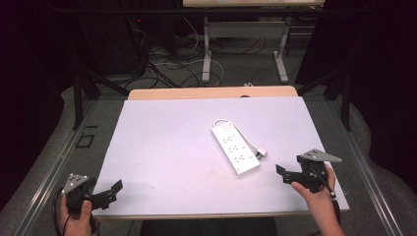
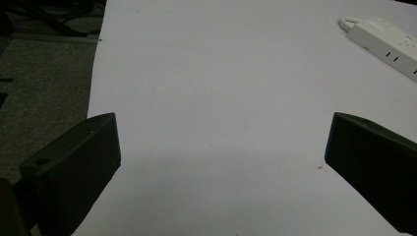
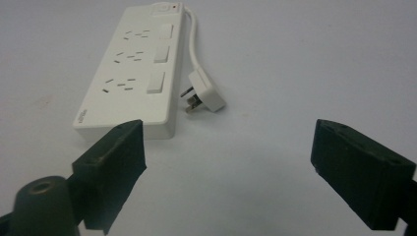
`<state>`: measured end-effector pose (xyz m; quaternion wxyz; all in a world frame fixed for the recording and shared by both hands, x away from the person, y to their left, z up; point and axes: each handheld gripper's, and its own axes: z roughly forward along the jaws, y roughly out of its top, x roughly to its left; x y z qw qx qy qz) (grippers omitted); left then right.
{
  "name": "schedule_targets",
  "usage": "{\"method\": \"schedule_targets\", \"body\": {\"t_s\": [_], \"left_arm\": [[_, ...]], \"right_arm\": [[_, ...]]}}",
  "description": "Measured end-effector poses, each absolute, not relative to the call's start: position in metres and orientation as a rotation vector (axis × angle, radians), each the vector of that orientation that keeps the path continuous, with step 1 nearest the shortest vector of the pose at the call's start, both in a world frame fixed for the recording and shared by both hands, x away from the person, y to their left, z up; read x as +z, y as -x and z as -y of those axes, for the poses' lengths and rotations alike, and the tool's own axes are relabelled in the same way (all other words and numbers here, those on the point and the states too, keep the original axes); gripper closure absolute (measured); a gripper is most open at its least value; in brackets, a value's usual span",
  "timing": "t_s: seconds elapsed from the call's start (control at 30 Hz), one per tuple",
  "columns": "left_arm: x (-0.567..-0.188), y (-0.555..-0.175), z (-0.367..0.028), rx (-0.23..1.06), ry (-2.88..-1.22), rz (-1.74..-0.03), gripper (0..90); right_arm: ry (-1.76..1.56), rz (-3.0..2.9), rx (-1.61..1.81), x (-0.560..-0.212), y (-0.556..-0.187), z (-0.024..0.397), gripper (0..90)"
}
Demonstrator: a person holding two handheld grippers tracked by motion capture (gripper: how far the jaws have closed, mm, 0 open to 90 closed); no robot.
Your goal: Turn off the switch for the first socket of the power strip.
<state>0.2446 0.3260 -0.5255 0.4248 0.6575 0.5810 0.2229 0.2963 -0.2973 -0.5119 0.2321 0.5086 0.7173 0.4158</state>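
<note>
On the white surface [image 1: 162, 147], a power strip [image 1: 235, 147] is lying flat; the left tongs [image 1: 110, 192] and right tongs [image 1: 285, 173] are gaping wide, gripping nothing.

Smooth white plastic power strip [image 3: 130, 73]; table [image 1: 162, 147] seemingly matt.

The right gripper [image 3: 228, 162] hung wide open above the bench [image 3: 305, 59], a white power strip [image 3: 130, 73] and its plug [image 3: 206, 93] just ahead.
</note>
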Motion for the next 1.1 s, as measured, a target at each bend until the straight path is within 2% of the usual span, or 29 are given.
{"method": "schedule_targets", "body": {"t_s": [0.27, 1.1], "left_arm": [[-0.525, -0.245, -0.326, 0.555, -1.649, -1.45, 0.1], [-0.528, -0.25, -0.312, 0.53, -1.726, -1.412, 0.1]], "right_arm": [[-1.465, -1.905, 1.133, -0.529, -0.288, 0.315, 0.1], [-1.562, -1.794, 1.059, -0.544, -0.283, 0.339, 1.1]]}}
